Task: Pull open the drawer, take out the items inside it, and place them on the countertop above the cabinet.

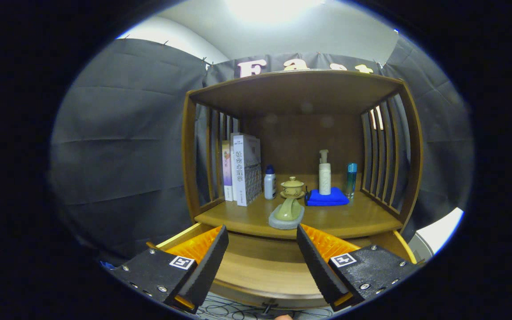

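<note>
Claw (262, 249) spread, empty, above open drawer (265, 266). Clay pitcher (288, 209) on stone slab (285, 222), twelve o'clock of the fingers: probably brittle, glazed; pinch its body.

The claw (262, 249) hangs with its fingers spread apart above the pulled-out drawer (260, 266), which sits below and nearer than the desk (349, 220) of the cabinet (300, 89). On the desk, books (242, 169) stand at the far left, with a small bottle (270, 182) just to their right and a lidded cup (292, 187) right of that. A cloth (327, 199) lies further right with a pump bottle (324, 173) on it and a slim bottle (351, 179) at its right, while a pitcher (289, 209) rests on a pad (285, 222) at the near edge, just beyond the fingers.
</note>
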`<state>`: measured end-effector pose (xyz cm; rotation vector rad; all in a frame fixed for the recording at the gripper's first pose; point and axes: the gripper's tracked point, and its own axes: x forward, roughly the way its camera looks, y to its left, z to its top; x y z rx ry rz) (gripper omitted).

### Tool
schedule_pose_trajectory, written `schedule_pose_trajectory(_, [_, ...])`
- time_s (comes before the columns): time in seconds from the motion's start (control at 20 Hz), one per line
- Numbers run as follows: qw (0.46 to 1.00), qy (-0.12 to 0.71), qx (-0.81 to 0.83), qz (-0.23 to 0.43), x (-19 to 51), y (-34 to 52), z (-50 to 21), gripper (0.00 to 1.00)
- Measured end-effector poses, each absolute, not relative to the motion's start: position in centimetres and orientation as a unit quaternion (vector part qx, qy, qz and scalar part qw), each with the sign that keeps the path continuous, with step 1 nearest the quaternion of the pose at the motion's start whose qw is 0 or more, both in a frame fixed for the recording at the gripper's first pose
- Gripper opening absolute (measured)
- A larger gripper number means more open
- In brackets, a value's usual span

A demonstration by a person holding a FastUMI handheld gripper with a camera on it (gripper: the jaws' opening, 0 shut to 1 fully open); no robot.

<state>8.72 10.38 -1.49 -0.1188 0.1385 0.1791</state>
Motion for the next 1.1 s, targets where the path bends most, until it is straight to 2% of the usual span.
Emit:
schedule_pose_trajectory(0.2, [0.993, 0.06, -0.056, 0.08, 5.9, 9.7, -3.2, 0.95])
schedule_pose_trajectory(0.6, [0.991, 0.093, -0.054, 0.08, 2.0, 9.2, -8.2, 0.95])
schedule_pose_trajectory(1.1, [0.986, 0.151, -0.056, 0.041, 2.0, 7.7, -14.4, 0.96])
